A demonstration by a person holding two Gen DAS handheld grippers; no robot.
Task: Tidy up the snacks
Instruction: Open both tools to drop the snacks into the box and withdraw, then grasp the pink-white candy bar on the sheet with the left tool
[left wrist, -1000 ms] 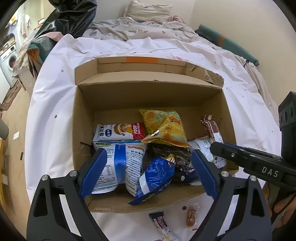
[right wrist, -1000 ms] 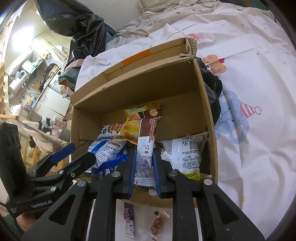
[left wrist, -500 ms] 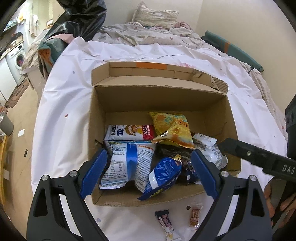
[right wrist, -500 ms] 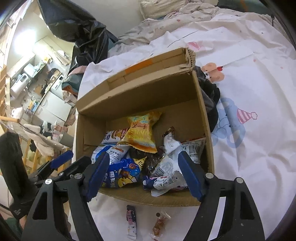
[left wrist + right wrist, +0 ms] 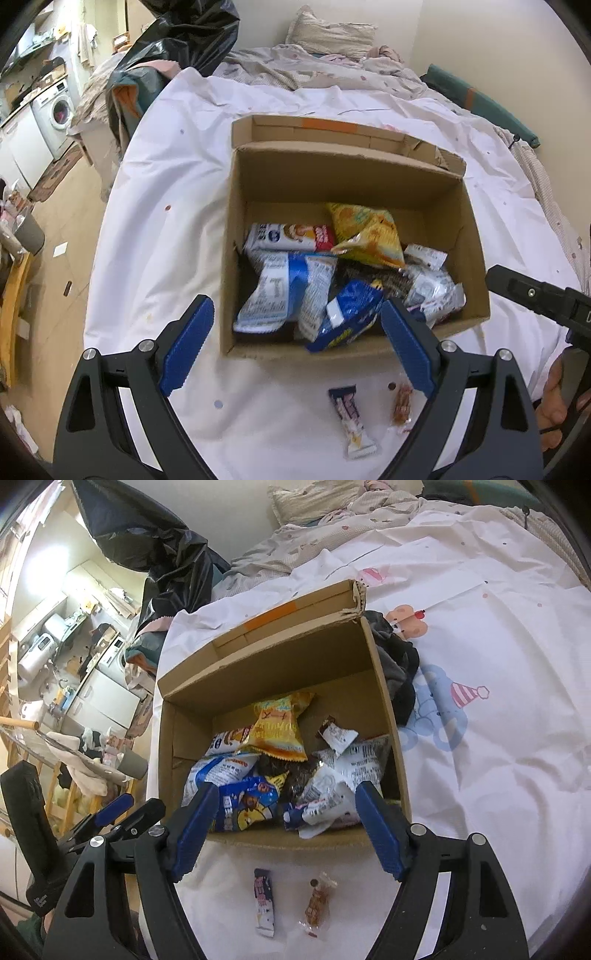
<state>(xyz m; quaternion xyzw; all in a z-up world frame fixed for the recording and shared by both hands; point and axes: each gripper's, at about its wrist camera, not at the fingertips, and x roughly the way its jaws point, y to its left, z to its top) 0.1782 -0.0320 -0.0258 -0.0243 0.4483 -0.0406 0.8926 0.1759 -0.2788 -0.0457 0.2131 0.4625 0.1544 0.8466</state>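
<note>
White bed sheet (image 5: 155, 229) holds the box (image 5: 476, 258), full of snacks. Right gripper (image 5: 284, 830) has just been opening, nothing between its jaws; left gripper (image 5: 295, 343) is wide, empty. Next, probably, grab the bar (image 5: 264, 904) or candy (image 5: 317, 904) just before the box.

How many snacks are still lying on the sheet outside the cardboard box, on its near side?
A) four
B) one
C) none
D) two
D: a small dark bar wrapper and a clear-wrapped brown candy lie side by side on the white sheet, in front of the cardboard box.
</note>
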